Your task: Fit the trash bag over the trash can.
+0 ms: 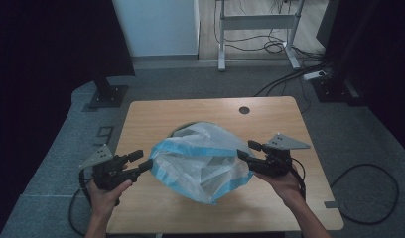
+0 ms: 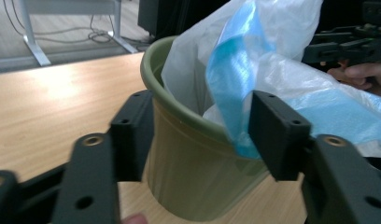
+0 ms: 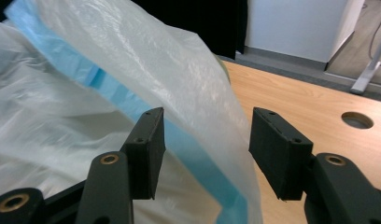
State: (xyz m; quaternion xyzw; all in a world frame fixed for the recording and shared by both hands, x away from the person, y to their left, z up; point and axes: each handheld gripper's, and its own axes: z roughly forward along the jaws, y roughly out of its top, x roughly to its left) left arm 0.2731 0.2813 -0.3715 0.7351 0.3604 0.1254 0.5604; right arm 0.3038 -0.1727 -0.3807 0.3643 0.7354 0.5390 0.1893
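Plastic bag, white with a blue hem band, sits at centre frame of the high view, draped over a green bin on the wooden table.

Left gripper: you hold it at the bag's left edge, jaws parted; in its own view the blue hem hangs between them, no pad pressing on it.

Right gripper: at the bag's right edge, jaws likewise parted, the film and hem between them unpinched.

Placement rationale, as judged: one gripper per side suits spreading the mouth over the bin's rim.

Orientation: bag mouth faces up and toward you; its long axis runs left to right across the frame, between your two grippers. Bin stands upright.
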